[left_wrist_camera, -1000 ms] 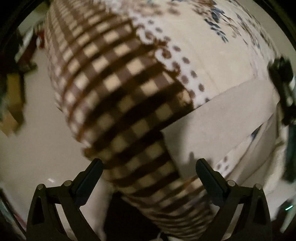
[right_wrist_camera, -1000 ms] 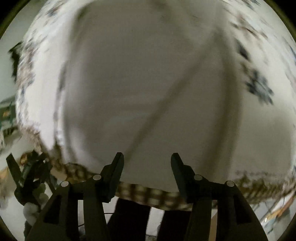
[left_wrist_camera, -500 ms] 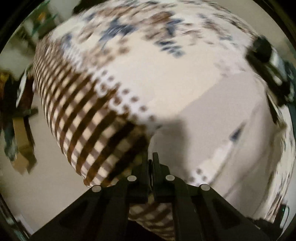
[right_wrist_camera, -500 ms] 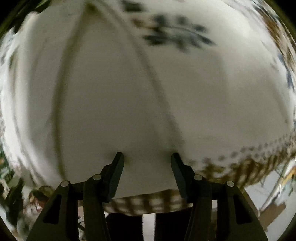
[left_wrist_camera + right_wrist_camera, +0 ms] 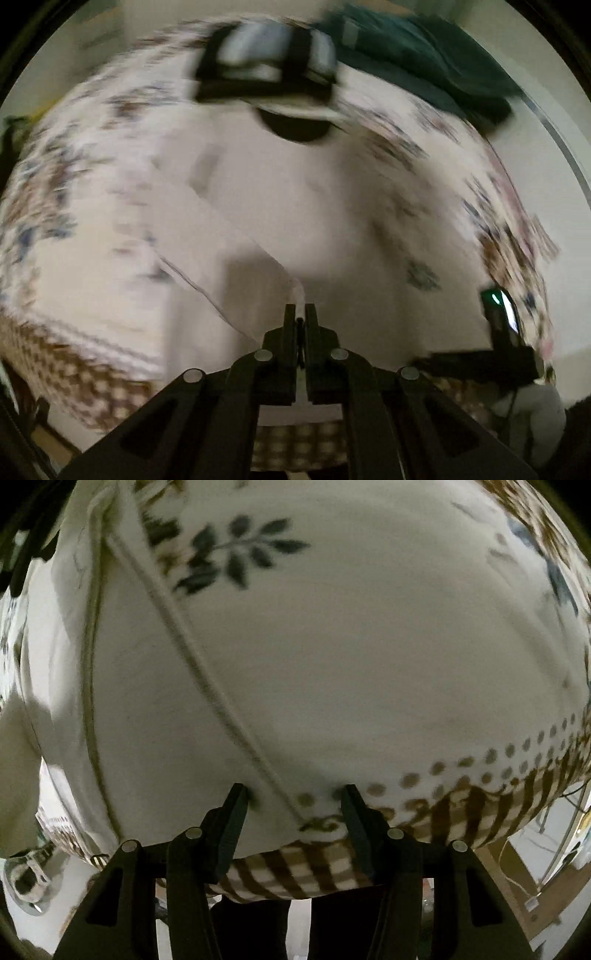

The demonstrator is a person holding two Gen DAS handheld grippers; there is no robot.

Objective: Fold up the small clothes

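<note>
A pale cream garment (image 5: 258, 206) lies spread on a table covered by a floral cloth with a brown checked border (image 5: 74, 376). My left gripper (image 5: 300, 314) is shut on a fold of the garment and holds a small peak of its fabric. In the right wrist view the garment (image 5: 155, 709) fills the left side, its seam running diagonally. My right gripper (image 5: 291, 797) is open with its jaws on either side of the garment's lower edge, near the table's front edge. The left view is blurred.
A dark green cloth (image 5: 424, 62) lies at the far side of the table. A black and white device (image 5: 266, 66) hangs over the far middle. The other gripper's black body (image 5: 498, 339) shows at the right. Floor and a wooden frame (image 5: 524, 871) lie beyond the table edge.
My left gripper closed on the garment's fabric and swung from the checked border toward the middle. My right gripper stayed open and shifted along the garment's edge.
</note>
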